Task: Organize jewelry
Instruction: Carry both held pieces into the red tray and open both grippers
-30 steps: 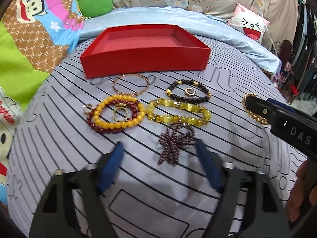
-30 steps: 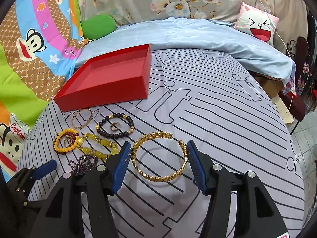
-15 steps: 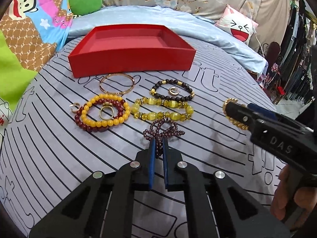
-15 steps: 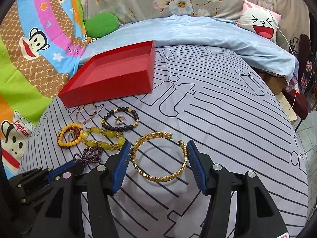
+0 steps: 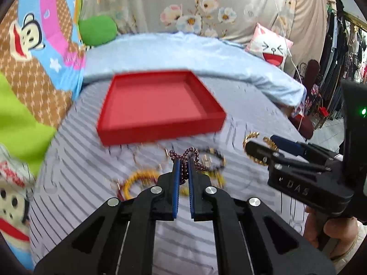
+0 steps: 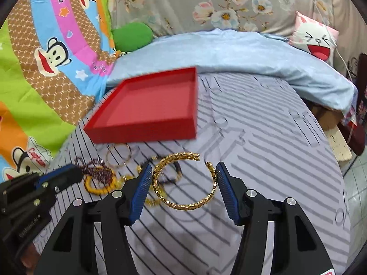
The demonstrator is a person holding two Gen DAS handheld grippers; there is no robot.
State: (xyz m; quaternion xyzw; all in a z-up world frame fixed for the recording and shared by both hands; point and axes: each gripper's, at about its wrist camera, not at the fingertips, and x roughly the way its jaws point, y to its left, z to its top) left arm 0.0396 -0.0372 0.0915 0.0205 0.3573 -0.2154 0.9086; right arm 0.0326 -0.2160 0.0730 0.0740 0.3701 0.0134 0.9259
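Left gripper point(image 5: 182, 167) pinched tight on dark garnet bead strand point(image 5: 186, 154), strand looping out past the blue pads point(image 5: 176, 183), lifted off the bed. Right gripper point(image 6: 183, 183) spread wide but bracing gold leaf-pattern cuff bangle point(image 6: 184, 181) between both pads, cuff tilted, open gap facing up and away; looks raised above the striped grey bedsheet point(image 6: 263, 160), contact with sheet not clear. Same cuff point(image 5: 259, 146) seen in left view at tip of right gripper point(image 5: 263, 151), right of the strand. Red tray point(image 5: 158, 107) beyond both grippers on the sheet, nothing inside, near light blue blanket point(image 5: 183, 52). Below and between grippers, blurred: yellow bead bracelet point(image 6: 98, 185), thin gold bangle point(image 6: 118, 158) just in front of tray, dark bead bracelet point(image 5: 213, 158). Cartoon monkey quilt point(image 6: 45, 52) at left, green pillow point(image 6: 132, 35) and cat-face cushion point(image 6: 316, 39) at back. Strand point(image 6: 94, 168) also visible in right view, held at left gripper tip point(image 6: 66, 175).
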